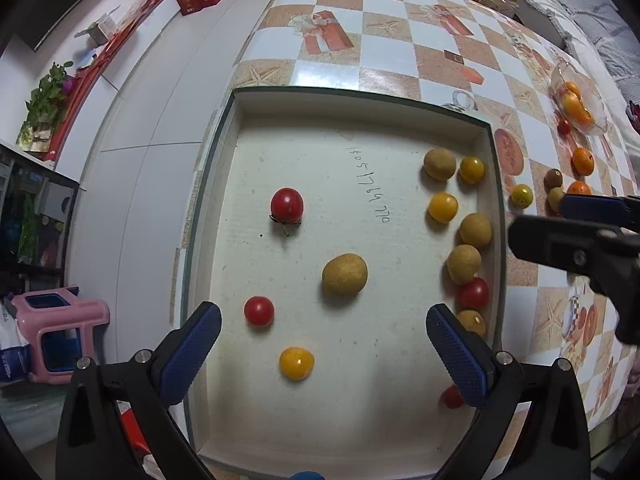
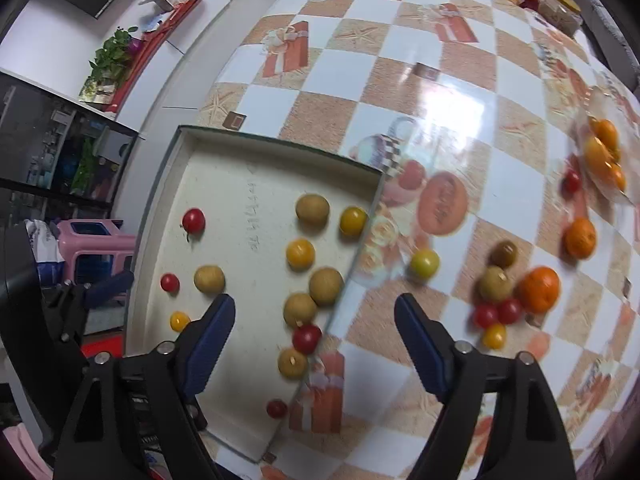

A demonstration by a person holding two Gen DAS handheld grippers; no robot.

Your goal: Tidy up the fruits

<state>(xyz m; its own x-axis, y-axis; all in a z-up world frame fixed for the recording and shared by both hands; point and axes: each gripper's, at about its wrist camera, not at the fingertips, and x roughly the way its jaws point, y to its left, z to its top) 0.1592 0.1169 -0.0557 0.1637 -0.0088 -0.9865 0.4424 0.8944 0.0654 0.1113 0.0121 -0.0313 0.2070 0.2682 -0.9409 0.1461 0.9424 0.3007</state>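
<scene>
Checkered orange-and-white oilcloth printed with gift boxes and starfish covers the table [image 2: 404, 92], and a shallow white tray [image 1: 360, 98] with a dark green rim sits at its left edge, above pale floor where a pink stool [image 1: 60, 336] stands. Inside the tray, a red cherry tomato with its stem [image 1: 287, 205] lies toward the left wall, a smaller red tomato [image 1: 259, 311] and a yellow tomato [image 1: 296, 363] sit closer to the near edge, and a tan longan [image 1: 344, 274] rests about mid-tray. Along the tray's right wall runs a line of fruit: a longan [image 1: 439, 164] beside a yellow tomato [image 1: 472, 169] at the far end, then another yellow tomato [image 1: 443, 207], two more longans [image 1: 475, 230] touching one another, and a red tomato [image 1: 474, 293]. Outside the tray, just beyond its right wall, a greenish-yellow tomato [image 2: 424, 263] lies alone on the cloth. Farther right, a cluster holds an orange [image 2: 539, 289], a longan [image 2: 496, 284], two red tomatoes [image 2: 498, 313] and a small yellow one [image 2: 494, 336]; a clear dish of oranges [image 2: 604, 156] stands at the far right edge. The left gripper [image 1: 324, 344] hovers over the tray's near edge, jaws spread wide and holding nothing. The right gripper [image 2: 314, 332] hangs over the tray's right wall, jaws likewise spread wide and empty.
</scene>
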